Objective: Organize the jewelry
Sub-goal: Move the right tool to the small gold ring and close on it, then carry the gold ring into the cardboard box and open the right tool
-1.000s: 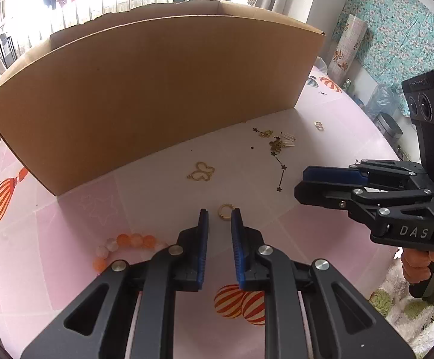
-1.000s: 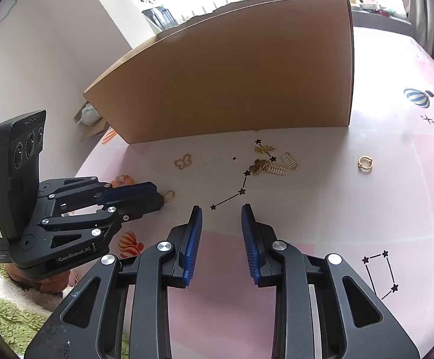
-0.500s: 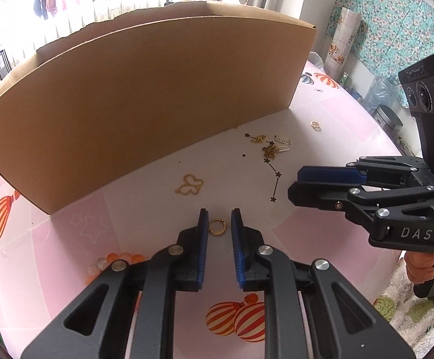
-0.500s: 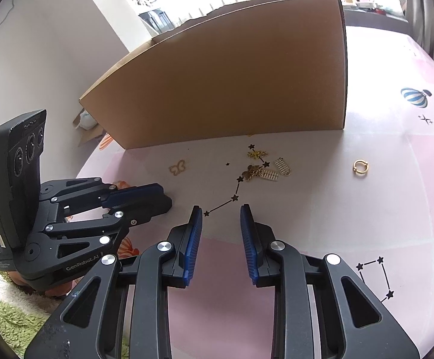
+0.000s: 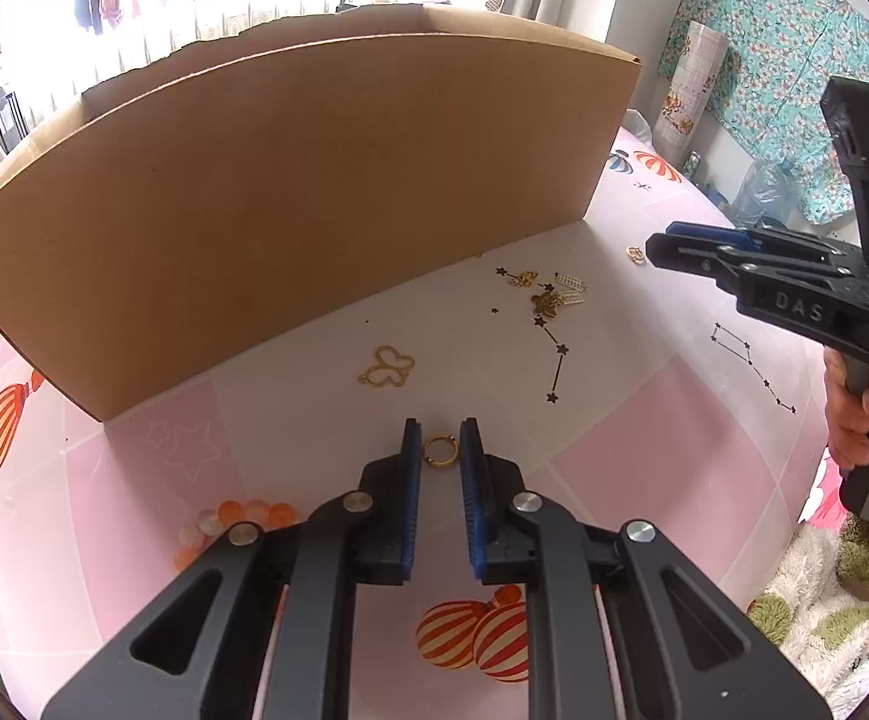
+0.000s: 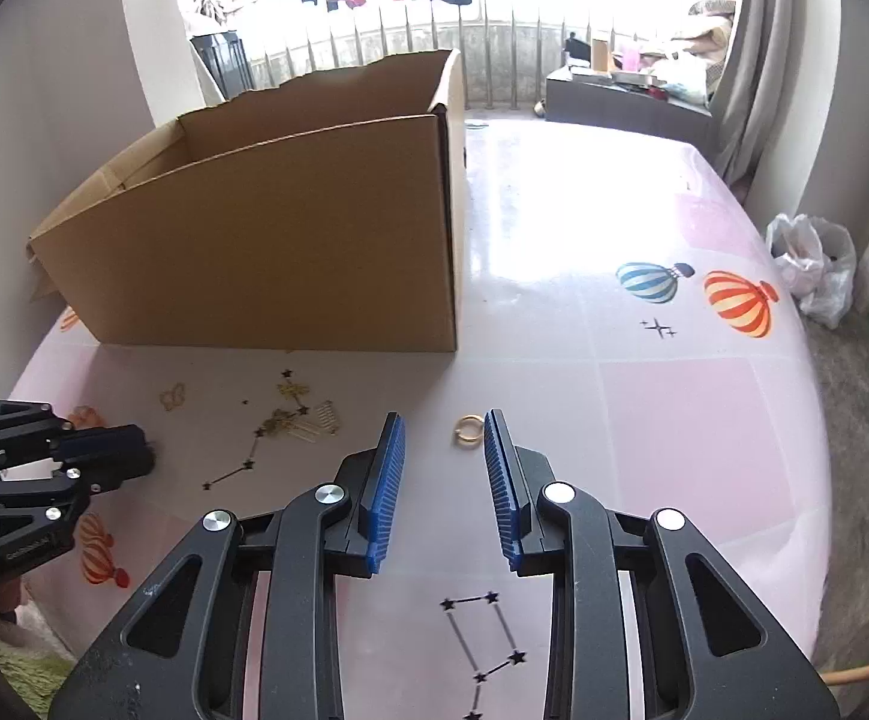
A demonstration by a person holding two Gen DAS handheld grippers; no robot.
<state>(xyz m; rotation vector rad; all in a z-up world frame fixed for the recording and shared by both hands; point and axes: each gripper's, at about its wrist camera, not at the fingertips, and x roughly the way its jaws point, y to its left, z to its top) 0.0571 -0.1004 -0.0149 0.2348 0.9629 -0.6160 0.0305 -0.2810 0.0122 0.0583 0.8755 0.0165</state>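
A pink and white surface [image 5: 662,420] printed with hot-air balloons and star constellations fills both views, in a bright room with laundry hanging at the window. Nearest in the left wrist view, the left gripper [image 5: 440,450] points down at the surface with its blue pads narrowly parted around a small gold ring [image 5: 439,451]; whether the pads press on it cannot be told. An orange and white bead bracelet [image 5: 236,519] lies just left of that gripper's fingers. In the right wrist view, the right gripper [image 6: 443,441] stands spread, with a second gold ring [image 6: 468,431] lying on the surface between its tips, close to the right-hand pad and untouched. A hand [image 5: 860,426] grasps this gripper's handle. Farther out lie a gold butterfly outline charm [image 5: 387,367] and a cluster of small gold charms [image 5: 551,294]. Behind them stands an open cardboard box [image 5: 290,204].
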